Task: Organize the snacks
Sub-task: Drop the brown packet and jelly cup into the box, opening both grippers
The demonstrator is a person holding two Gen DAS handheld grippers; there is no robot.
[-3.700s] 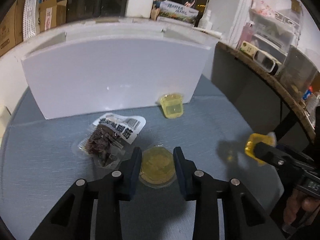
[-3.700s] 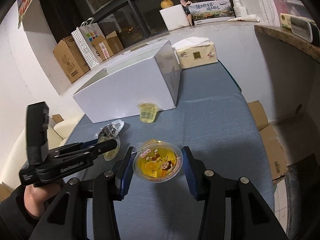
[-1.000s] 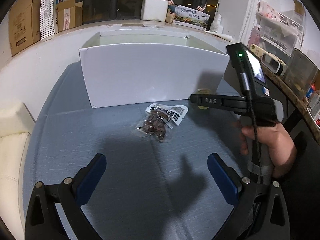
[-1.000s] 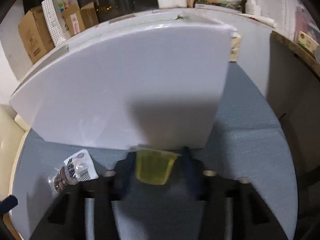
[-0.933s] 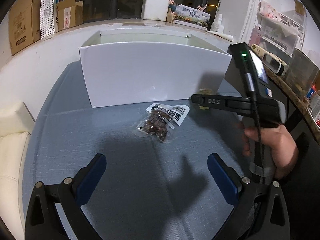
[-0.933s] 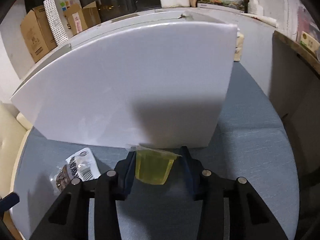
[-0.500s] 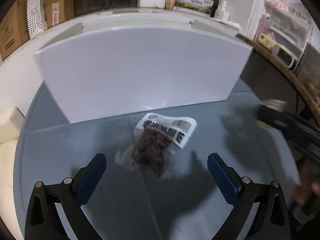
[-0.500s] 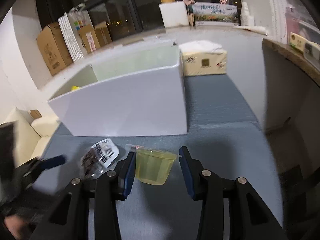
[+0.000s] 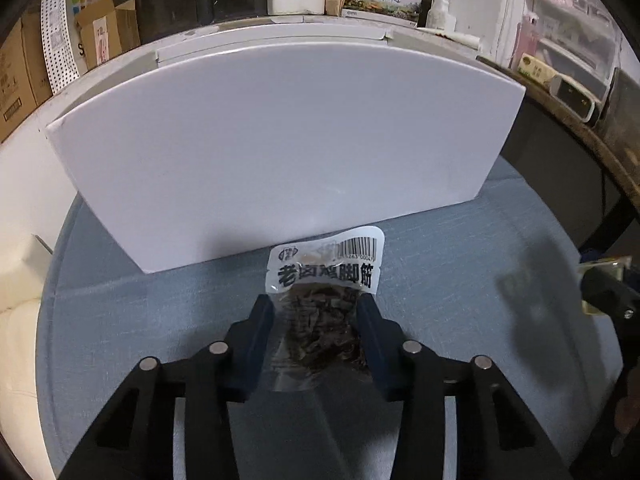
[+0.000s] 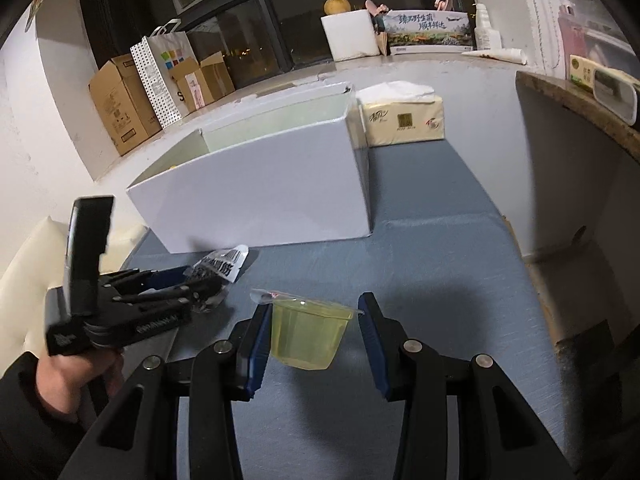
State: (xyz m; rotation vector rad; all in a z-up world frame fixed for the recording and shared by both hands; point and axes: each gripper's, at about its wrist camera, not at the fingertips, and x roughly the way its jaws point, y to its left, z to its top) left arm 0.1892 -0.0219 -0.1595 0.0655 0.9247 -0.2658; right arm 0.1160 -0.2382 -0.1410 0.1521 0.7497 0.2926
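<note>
On blue table (image 9: 140, 312), just before white box (image 9: 280, 152): snack pouch (image 9: 320, 312) lengthwise between just-closing left gripper (image 9: 316, 312) pads, barcode end boxward. Right gripper (image 10: 316, 332) clamps jelly cup (image 10: 308, 336), upright.

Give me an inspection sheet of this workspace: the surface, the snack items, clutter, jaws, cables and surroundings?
Surface: blue-grey table, bare cloth around the box.
Job's things: white box, open top; snack packet lying in front of it; yellow jelly cup lifted off the table.
Clutter: tissue pack beside the box.
Grippers: left gripper, jaws just closing, pressing the packet's sides; right gripper, jaws shut on the cup.
Cables: nothing seen.
Surroundings: cardboard boxes and a dotted paper bag on the window ledge; dark window behind.
</note>
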